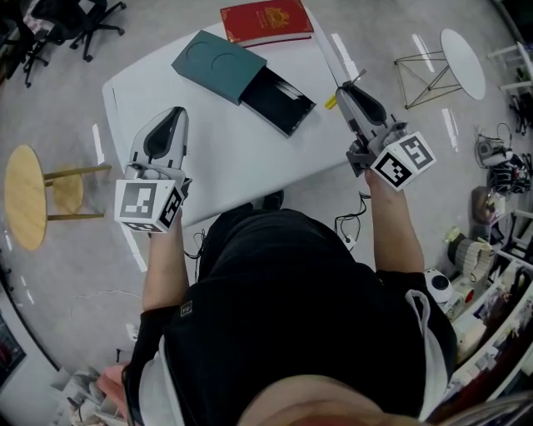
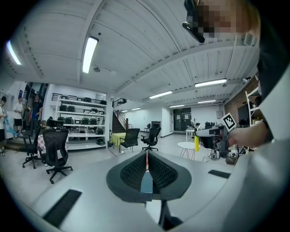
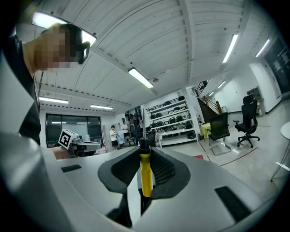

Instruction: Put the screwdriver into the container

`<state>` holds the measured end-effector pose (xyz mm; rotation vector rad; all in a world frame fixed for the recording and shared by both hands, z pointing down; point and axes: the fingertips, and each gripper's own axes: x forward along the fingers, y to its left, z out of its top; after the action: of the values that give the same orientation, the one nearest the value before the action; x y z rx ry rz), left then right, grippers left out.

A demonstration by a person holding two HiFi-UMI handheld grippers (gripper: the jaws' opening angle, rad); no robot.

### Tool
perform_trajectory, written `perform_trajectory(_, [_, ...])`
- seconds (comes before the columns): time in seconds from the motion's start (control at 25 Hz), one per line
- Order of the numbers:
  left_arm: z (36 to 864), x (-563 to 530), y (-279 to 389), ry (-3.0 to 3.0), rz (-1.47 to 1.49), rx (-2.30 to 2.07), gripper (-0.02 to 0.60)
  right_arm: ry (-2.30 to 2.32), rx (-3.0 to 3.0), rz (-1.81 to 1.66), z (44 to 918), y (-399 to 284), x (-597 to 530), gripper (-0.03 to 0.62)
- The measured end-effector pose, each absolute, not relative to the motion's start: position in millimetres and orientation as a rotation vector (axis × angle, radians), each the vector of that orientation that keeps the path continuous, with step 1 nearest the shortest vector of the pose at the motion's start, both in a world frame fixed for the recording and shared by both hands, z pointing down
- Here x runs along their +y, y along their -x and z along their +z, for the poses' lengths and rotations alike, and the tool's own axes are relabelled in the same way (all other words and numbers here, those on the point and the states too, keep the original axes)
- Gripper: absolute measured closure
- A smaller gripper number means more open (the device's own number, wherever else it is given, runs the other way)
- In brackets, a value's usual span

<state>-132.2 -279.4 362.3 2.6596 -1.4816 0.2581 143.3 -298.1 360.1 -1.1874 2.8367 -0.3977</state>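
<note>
Here's the table (image 1: 233, 166), with the person standing at its near side. On the far half lies the container (image 1: 218, 66), its drawer (image 1: 279, 101) slid out to the right. Behind that, right at the far edge, lies a book (image 1: 266, 21). The left gripper (image 1: 171, 116) hangs over the table's near-left part, well apart from the container. The right gripper (image 1: 344, 90) is at the right edge, just beside the open drawer, with the screwdriver (image 3: 145, 174) between its jaws. On the floor, a stool (image 1: 25, 195) stands left of the table, a small round table (image 1: 462, 62) far off to the right, and office chairs (image 1: 92, 25) off the far-left corner.
</note>
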Motion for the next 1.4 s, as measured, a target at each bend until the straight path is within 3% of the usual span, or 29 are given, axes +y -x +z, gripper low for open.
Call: perform_trajectory(1.4, [405.8, -304.7, 171.5, -2.587, 0.226, -1.436, 0.555, 1.123, 3.588, -0.377, 535.1, -58.4, -368.3, 0.51])
